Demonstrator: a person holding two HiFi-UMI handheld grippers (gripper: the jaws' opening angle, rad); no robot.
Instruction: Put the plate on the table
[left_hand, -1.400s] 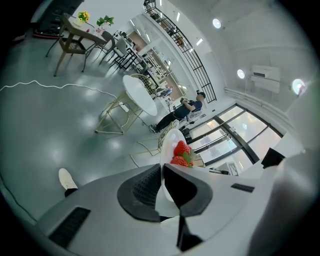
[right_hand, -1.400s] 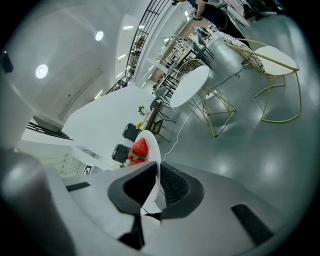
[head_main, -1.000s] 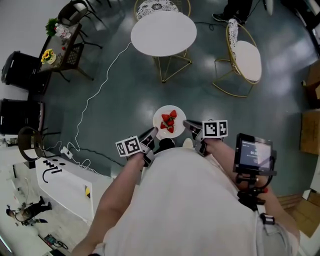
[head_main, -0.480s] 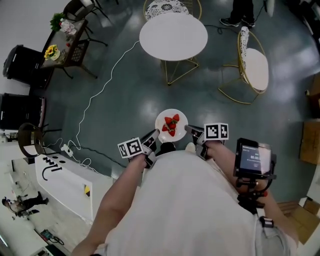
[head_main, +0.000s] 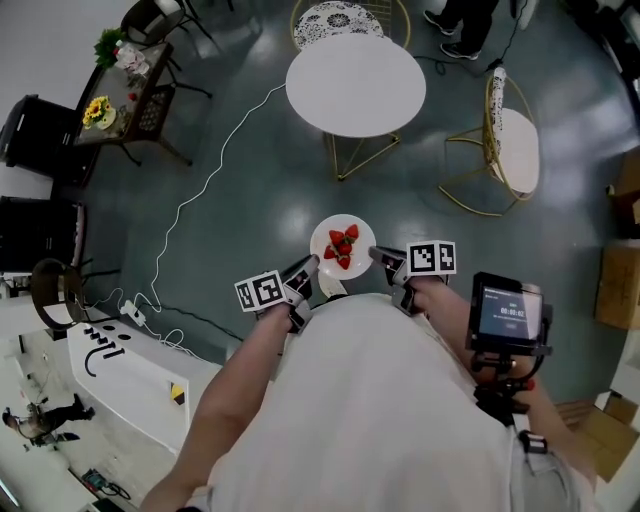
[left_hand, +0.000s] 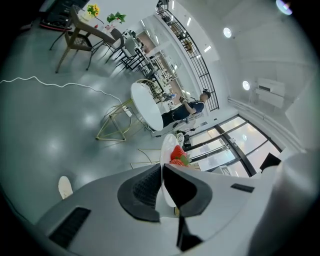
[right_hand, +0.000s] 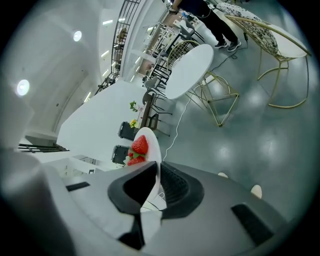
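- The left gripper (head_main: 305, 268) is closed on the left edge of the plate (head_main: 322, 238). In the left gripper view the thin white rim is pinched between both jaws.
- The plate is held between the two grippers, above the floor, with strawberries (head_main: 342, 247) on it.
- The right gripper (head_main: 382, 256) is closed on the right edge of the plate, with its jaws pressed on the rim from both sides.
- The round white table (head_main: 355, 86) stands ahead of both grippers, well apart from the plate.

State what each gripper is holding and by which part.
Both hold the white plate of strawberries by opposite edges of its rim: the left gripper clamps the left edge, the right gripper the right edge.
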